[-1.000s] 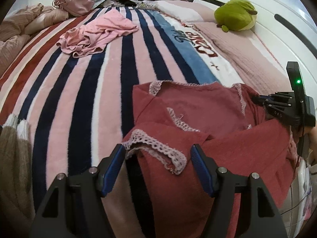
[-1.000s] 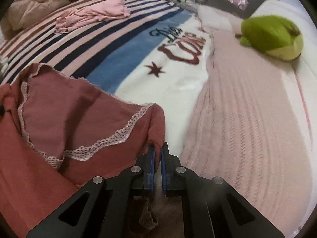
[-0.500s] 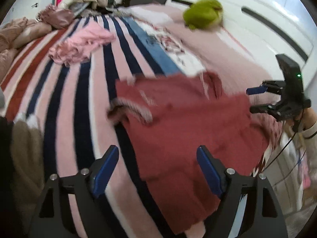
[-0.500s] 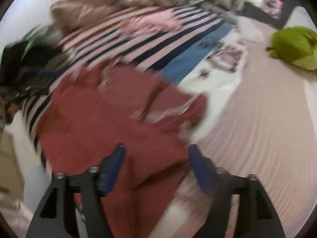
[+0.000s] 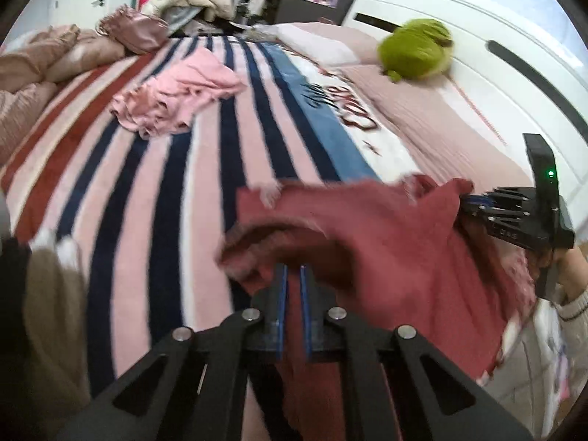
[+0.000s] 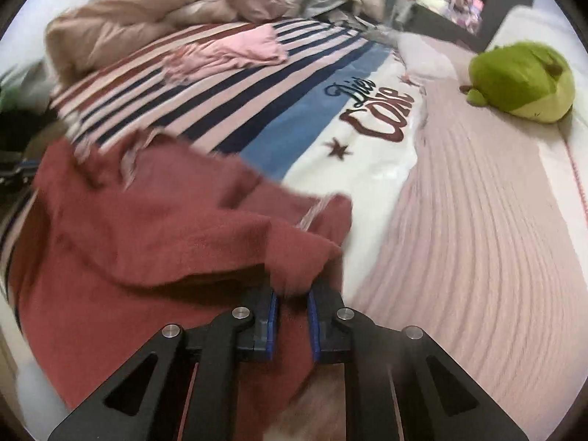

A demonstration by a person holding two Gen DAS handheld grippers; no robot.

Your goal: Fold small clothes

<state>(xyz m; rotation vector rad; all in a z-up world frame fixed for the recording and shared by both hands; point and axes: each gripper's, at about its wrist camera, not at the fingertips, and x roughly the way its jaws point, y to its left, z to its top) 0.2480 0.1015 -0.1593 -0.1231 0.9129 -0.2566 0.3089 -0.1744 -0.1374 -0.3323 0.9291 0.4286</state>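
Both the left gripper [image 5: 293,275] and right gripper [image 6: 292,296] just clamped onto the red top [image 5: 386,242], nothing's folded yet, pink one [image 5: 176,99] still waiting.

Matt red cloth garment [image 5: 386,242], fleecy striped blanket [image 5: 154,198], plush green toy [image 6: 522,81]

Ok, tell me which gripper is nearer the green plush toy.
Right. The right gripper grips the red garment on the side of the bed where the green plush toy lies; the left gripper holds the garment's opposite edge, farther across the striped blanket.
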